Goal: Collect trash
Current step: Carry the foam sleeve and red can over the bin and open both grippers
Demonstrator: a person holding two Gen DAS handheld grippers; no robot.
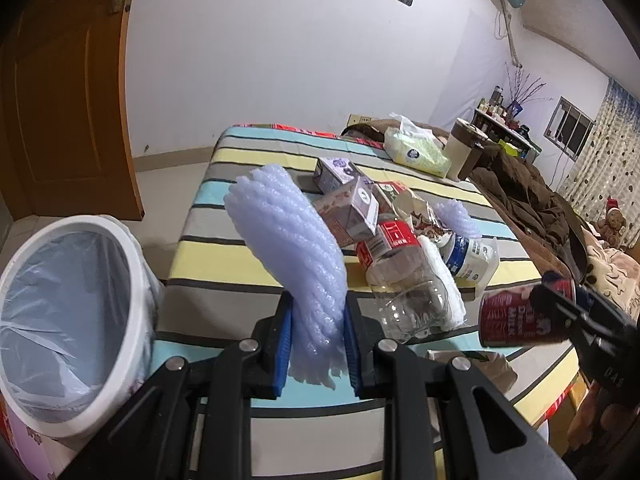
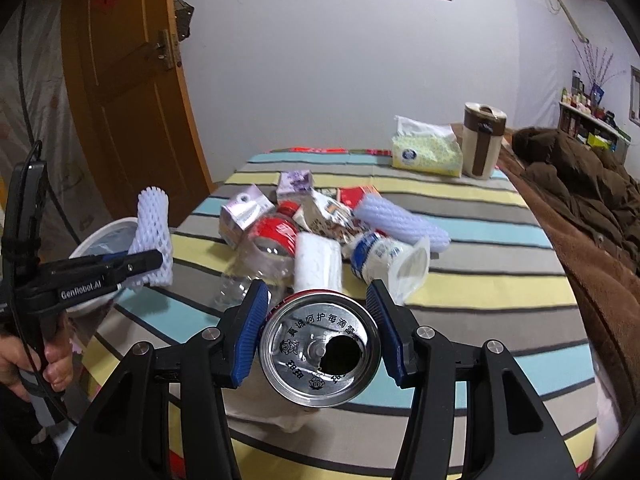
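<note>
The left gripper [image 1: 318, 330] has its jaws clenched on a foam fruit net [image 1: 296, 256], the lined bin [image 1: 68, 320] at nine o'clock. The right gripper [image 2: 318, 330] pinches an opened can [image 2: 320, 354]. Both grips look shallow; the springy net or slick can could slip and miss the bin.

Our two grippers, left gripper [image 1: 318, 334] and right gripper [image 2: 320, 332], are black frames with silver screws, ribbed blue pads [image 2: 251, 332] and white "GenRobot.AI" lettering; a black cable passes our bare hand [image 2: 28, 360]

Cool indoor light, soft shadows, fisheye bending, dark vignetted corners
</note>
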